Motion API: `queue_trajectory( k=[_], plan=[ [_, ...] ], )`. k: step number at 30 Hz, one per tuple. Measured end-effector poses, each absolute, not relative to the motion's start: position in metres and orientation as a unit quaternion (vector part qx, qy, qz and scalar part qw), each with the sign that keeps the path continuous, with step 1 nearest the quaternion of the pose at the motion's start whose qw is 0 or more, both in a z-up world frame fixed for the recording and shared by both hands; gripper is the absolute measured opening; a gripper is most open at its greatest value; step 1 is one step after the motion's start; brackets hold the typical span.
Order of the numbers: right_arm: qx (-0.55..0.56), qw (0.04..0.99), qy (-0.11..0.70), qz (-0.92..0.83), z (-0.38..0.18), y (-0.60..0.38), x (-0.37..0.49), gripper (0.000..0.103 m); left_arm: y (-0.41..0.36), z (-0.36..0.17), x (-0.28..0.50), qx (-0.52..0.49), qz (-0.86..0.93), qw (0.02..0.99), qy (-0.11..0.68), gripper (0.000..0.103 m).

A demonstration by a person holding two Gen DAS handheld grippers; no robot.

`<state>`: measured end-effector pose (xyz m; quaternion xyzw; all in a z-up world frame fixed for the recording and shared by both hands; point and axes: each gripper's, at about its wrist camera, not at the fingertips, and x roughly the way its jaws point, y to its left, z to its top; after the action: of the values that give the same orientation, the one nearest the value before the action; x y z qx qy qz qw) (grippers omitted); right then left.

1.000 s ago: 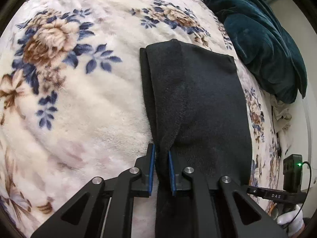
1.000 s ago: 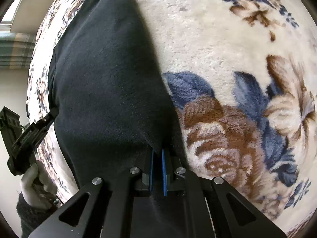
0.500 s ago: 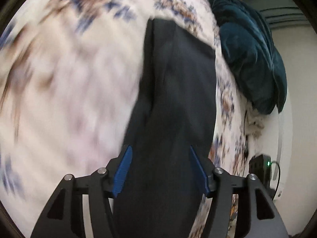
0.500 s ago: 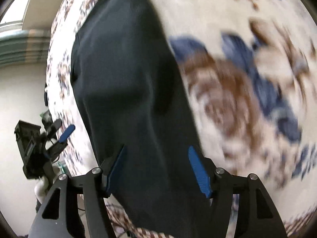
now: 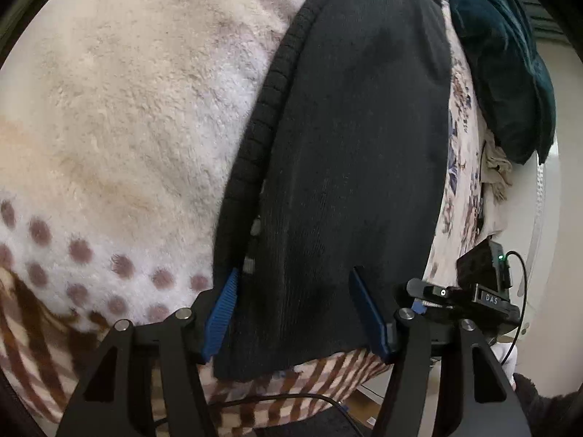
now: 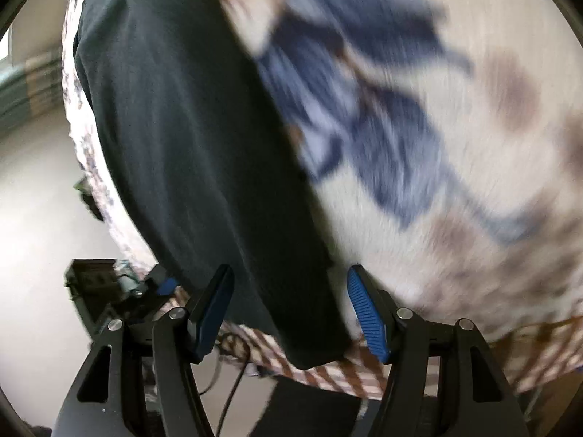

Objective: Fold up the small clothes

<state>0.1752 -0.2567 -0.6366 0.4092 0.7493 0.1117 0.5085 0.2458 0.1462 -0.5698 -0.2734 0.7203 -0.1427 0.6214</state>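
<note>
Both grippers have let go of the black garment since a second ago, when each had a pinch of the cloth, and both have drawn back toward the near edge of the bed so that far more of the folded cloth shows ahead of them. On the left side, the left gripper has just been opening its jaws; they now stand released, blue pads wide apart, with the garment's near end lying between them but neither pad pressing on it. The black garment lies as a long folded strip on the fluffy blanket, running from the near edge of the bed away toward the far side, its ribbed hem along the left edge. Its near end reaches a brown-and-white checked border of the blanket that hangs over the bed's edge. Beyond the strip, at the far right of the left view, a dark teal cushion sits on the bed. Further right, the right gripper has also just opened; its jaws are released, set wide with the garment's near corner between them and untouched. To the right of the strip the blanket shows big blue and brown flowers, smeared by motion. In the right view the other gripper is glimpsed low at the left, past the bed's edge.
</note>
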Motion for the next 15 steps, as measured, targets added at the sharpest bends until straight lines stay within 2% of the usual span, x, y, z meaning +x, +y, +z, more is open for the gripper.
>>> queue_trajectory(
  k=[6,10,13,15],
  plan=[
    [0.461,0.492,0.720,0.163,-0.652,-0.241,0.160,0.067,0.156,-0.580,0.244,-0.301,-0.151,0.615,0.713,0.066],
    [0.445,0.495,0.724,0.182,-0.648,-0.236,0.158,0.066,0.156,-0.559,0.248,-0.248,-0.138,0.644,0.710,0.066],
    [0.429,0.502,0.728,0.182,-0.642,-0.233,0.164,0.066,0.153,-0.553,0.249,-0.169,-0.098,0.659,0.726,0.067],
    [0.427,0.504,0.729,0.179,-0.640,-0.238,0.169,0.066,0.157,-0.557,0.250,-0.188,-0.102,0.652,0.727,0.067]
  ],
)
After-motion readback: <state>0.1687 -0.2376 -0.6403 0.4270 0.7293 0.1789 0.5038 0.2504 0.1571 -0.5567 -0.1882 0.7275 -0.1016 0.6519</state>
